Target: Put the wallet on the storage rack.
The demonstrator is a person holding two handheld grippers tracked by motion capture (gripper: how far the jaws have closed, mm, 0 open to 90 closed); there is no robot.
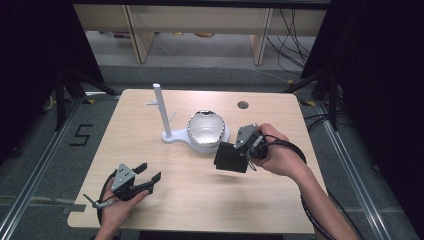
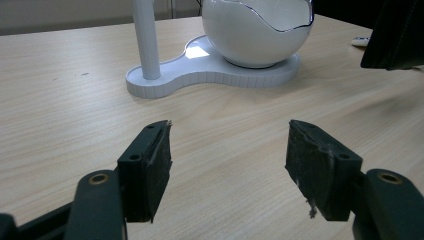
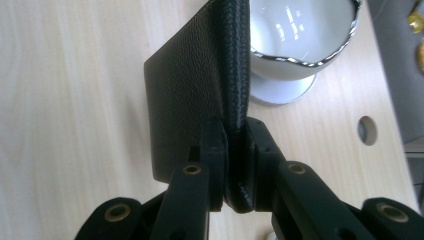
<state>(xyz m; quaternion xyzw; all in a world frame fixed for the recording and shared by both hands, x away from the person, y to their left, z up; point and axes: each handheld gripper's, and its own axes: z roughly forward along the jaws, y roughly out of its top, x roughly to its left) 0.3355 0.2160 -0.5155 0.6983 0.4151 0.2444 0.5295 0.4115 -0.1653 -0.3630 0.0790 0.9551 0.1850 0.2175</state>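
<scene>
A black leather wallet [image 1: 231, 157] hangs above the table right of centre, and my right gripper [image 1: 243, 148] is shut on its folded edge. In the right gripper view the wallet [image 3: 192, 85] stands on edge between the two jaws, just short of the white bowl [image 3: 300, 35]. That bowl [image 1: 205, 129] sits on a white stand base [image 1: 176, 138] beside an upright white post [image 1: 162, 107]. Near the front left of the table my left gripper [image 1: 149, 171] is open, with bare wood between its jaws [image 2: 227, 165].
A round cable hole [image 1: 243, 105] lies in the table top behind the bowl. The wallet's corner [image 2: 395, 35] shows at the right edge of the left gripper view. Wooden furniture legs and cables stand on the floor beyond the table.
</scene>
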